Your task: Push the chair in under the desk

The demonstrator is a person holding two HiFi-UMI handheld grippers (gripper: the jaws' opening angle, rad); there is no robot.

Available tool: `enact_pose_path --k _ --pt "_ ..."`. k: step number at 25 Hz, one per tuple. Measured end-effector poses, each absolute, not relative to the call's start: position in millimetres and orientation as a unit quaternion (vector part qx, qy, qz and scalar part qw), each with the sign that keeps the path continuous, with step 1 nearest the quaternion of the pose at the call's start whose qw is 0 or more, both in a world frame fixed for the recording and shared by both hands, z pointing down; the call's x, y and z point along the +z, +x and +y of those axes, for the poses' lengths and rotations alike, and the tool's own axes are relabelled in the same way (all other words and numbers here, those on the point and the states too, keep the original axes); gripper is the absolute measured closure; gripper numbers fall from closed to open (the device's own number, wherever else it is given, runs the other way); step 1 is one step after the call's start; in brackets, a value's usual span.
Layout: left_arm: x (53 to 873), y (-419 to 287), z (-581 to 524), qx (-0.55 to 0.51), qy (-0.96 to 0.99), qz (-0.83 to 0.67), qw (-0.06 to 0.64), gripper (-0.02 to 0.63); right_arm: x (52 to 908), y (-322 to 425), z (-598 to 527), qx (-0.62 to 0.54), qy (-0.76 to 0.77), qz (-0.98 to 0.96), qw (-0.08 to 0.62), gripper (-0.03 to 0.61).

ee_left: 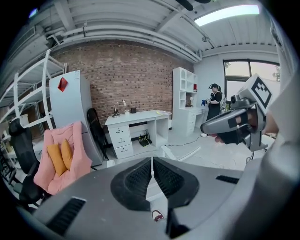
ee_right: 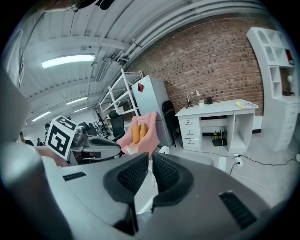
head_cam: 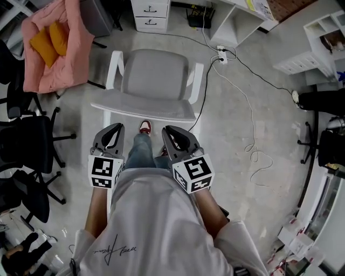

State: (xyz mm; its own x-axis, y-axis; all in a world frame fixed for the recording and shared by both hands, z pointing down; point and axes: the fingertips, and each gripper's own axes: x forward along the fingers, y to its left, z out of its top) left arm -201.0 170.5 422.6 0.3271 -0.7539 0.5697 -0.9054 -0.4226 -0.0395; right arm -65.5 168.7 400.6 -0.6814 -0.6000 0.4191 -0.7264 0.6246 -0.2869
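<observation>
tongs are both clenching on nothing: i am holding my left tongs (head_cam: 114,128) and right tongs (head_cam: 169,132) just near the back of the white chair (head_cam: 154,81), which is standing apart from the far desk (head_cam: 151,12).

No word, brand or number can be read anywhere. The white shirt (head_cam: 156,226) bears a dark handwritten-style script (head_cam: 116,249) low on its back, too scrawled to make out. The left marker cube (head_cam: 106,171) and the right marker cube (head_cam: 194,173) carry black-and-white square patterns, no letters. A red tag (ee_left: 62,84) on the pale cabinet (ee_left: 70,112) shows no legible print.
</observation>
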Motion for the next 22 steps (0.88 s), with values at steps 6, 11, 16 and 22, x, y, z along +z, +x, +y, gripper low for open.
enact_pose_path --k 6,11,16,22 --pt "431 -222 149 0.292 0.807 -0.496 0.129 0.607 404 -81 148 0.233 0.376 -0.884 0.149 0.551" --pt "445 -232 134 0.346 0.829 -0.429 0.095 0.607 412 -96 130 0.231 0.374 -0.881 0.172 0.549" --pt "473 -240 131 0.461 0.833 -0.307 0.007 0.607 427 -114 117 0.217 0.344 -0.887 0.22 0.461" --pt "486 -250 120 0.476 0.847 -0.239 -0.01 0.606 448 -135 107 0.201 0.305 -0.89 0.273 0.436"
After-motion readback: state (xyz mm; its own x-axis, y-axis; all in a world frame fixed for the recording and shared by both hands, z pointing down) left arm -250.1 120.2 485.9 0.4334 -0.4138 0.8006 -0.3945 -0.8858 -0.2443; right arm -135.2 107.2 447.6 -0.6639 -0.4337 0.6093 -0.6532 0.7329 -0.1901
